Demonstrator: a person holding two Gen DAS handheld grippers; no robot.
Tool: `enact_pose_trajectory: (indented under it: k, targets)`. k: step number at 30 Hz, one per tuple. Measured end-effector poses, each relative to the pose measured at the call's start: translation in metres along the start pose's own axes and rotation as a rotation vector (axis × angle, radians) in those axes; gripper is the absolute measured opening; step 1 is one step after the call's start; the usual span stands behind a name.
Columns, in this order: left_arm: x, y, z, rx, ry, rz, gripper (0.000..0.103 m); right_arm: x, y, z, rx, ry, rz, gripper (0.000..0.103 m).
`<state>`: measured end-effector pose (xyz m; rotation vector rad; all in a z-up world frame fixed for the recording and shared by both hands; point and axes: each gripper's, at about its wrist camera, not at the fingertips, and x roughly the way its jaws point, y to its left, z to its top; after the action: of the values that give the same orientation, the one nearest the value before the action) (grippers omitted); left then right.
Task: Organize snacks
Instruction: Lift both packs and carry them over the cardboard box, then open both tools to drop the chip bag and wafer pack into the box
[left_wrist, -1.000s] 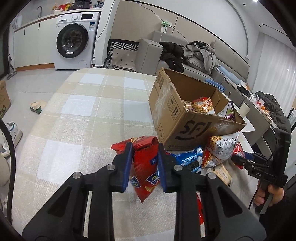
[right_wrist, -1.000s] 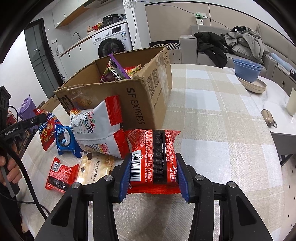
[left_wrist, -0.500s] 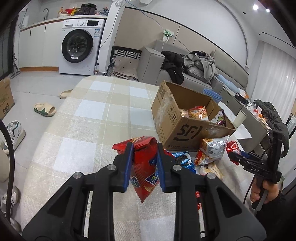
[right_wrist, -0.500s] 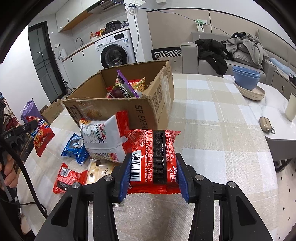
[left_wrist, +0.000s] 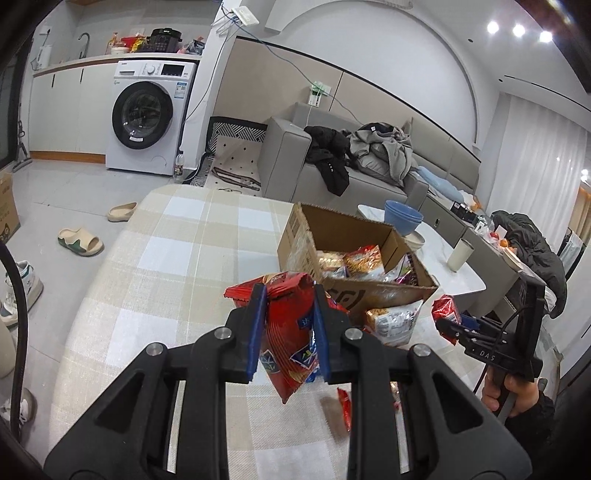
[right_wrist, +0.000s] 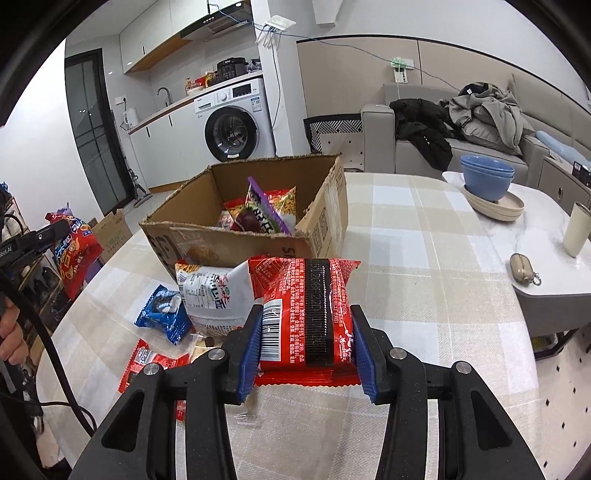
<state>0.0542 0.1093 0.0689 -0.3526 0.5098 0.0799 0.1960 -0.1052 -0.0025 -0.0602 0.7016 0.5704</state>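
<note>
Left gripper (left_wrist: 288, 332) clamped on a red chip bag (left_wrist: 286, 332), right gripper (right_wrist: 308, 347) clamped on a red biscuit packet (right_wrist: 308, 314), both held above the table (right_wrist: 424, 266) near the open cardboard box (right_wrist: 325, 221); best carried over the rim, lowered inside, then released

White washing machine (left_wrist: 146, 116) stands left of a clothes-strewn grey sofa (left_wrist: 295, 162).

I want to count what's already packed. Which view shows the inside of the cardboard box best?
The right wrist view: the cardboard box opens toward it, unobstructed. In the left wrist view, the red chip bag in the left gripper overlaps its near corner.
</note>
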Motion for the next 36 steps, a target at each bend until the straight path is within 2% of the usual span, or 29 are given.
enact_pose_trajectory:
  k: [8, 17, 28, 36]
  targets:
    - [-0.011, -0.021, 0.026, 0.023, -0.045, -0.059, 0.021, -0.018, 0.003, 0.011, -0.008, -0.067, -0.006, 0.046]
    - [-0.003, -0.061, 0.057, 0.073, -0.065, -0.121, 0.021, -0.033, 0.015, 0.036, -0.035, -0.125, 0.0, 0.045]
    - [0.053, -0.103, 0.08, 0.103, -0.041, -0.137, 0.021, -0.022, 0.03, 0.071, -0.05, -0.169, 0.034, 0.046]
    - [0.1, -0.111, 0.089, 0.126, -0.035, -0.097, 0.021, 0.005, 0.042, 0.091, -0.051, -0.169, 0.056, 0.046]
